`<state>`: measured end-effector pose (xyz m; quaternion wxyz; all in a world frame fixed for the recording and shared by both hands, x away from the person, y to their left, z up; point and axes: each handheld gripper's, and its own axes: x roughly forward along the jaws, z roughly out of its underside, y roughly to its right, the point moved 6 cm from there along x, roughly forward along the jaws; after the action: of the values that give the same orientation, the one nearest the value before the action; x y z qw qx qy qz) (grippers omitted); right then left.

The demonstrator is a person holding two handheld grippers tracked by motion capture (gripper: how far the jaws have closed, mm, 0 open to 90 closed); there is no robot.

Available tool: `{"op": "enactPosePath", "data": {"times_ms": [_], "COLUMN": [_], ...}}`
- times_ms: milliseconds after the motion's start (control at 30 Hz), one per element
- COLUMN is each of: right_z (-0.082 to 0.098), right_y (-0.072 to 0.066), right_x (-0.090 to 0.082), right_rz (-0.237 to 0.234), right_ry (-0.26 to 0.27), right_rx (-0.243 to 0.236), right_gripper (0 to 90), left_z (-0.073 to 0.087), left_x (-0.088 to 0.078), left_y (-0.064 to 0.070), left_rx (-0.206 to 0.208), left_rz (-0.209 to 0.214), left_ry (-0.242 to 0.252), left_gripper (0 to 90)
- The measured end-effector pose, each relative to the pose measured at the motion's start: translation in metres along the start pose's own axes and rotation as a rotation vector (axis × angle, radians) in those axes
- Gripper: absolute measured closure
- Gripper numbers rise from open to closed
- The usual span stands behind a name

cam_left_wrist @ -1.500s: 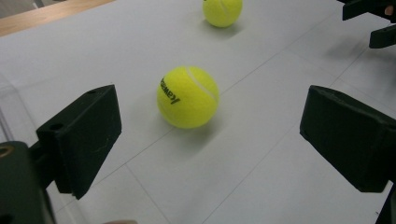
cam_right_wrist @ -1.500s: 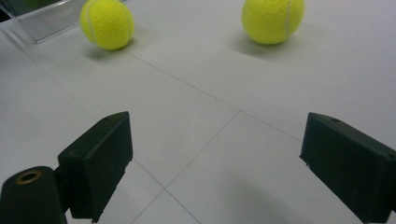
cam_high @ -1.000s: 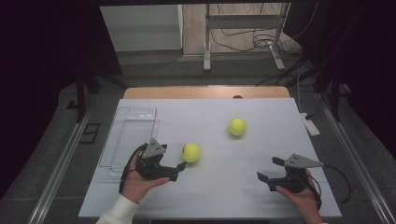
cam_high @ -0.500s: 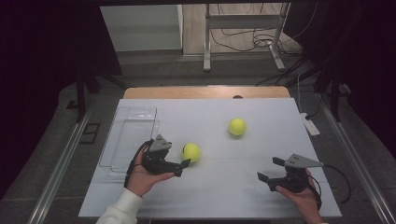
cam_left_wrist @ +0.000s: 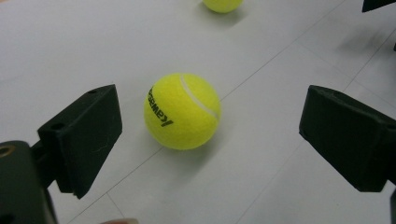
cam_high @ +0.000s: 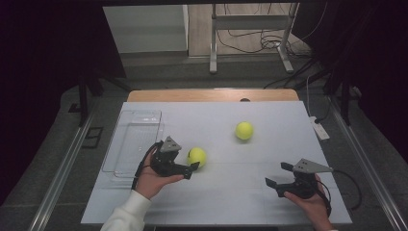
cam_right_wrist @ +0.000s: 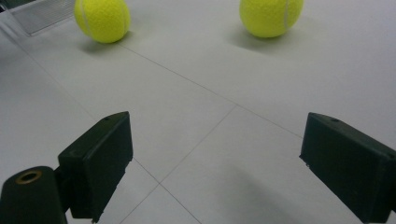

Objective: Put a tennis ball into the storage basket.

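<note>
A dark room surrounds a pale grey bench [cam_high: 231, 202], matte and smooth, crossed by thin seam lines. At its left edge sits a clear plastic tray [cam_high: 126, 144], rectangular, shallow, with nothing in it as far as I can see.

My left gripper [cam_high: 192, 167] lies low on the bench with its jaws spread wide, and the nearer tennis ball [cam_left_wrist: 182, 111] sits just ahead of them, between their lines but not yet inside; nothing touches it. It is a fuzzy yellow-green sphere with a white curved seam and black lettering on its side, resting on the bench just right of the tray. The second tennis ball [cam_high: 244, 130], same felt and colour, sits farther back toward the middle of the bench, well apart from the first.

My right gripper [cam_high: 279, 175] hovers near the front right of the bench, jaws spread too, holding nothing, both balls well ahead of it.

I judge the work barely begun: neither ball is gripped or in the tray. Left to do seems to be closing on the near ball, carrying it over, then the same for the far one.
</note>
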<state>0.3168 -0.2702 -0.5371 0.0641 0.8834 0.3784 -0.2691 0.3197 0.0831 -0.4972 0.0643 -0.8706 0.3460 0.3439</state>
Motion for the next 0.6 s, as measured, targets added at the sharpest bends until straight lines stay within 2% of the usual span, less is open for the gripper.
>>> {"op": "enactPosePath", "data": {"times_ms": [600], "right_z": [0.000], "right_y": [0.001], "right_x": [0.000], "right_rz": [0.003], "right_ry": [-0.001], "right_rx": [0.002], "right_gripper": [9.6], "left_z": [-0.008], "left_x": [0.025], "left_y": [-0.004], "left_rx": [-0.022], "left_rz": [-0.002], "left_ry": [-0.084], "left_gripper": [5.9]}}
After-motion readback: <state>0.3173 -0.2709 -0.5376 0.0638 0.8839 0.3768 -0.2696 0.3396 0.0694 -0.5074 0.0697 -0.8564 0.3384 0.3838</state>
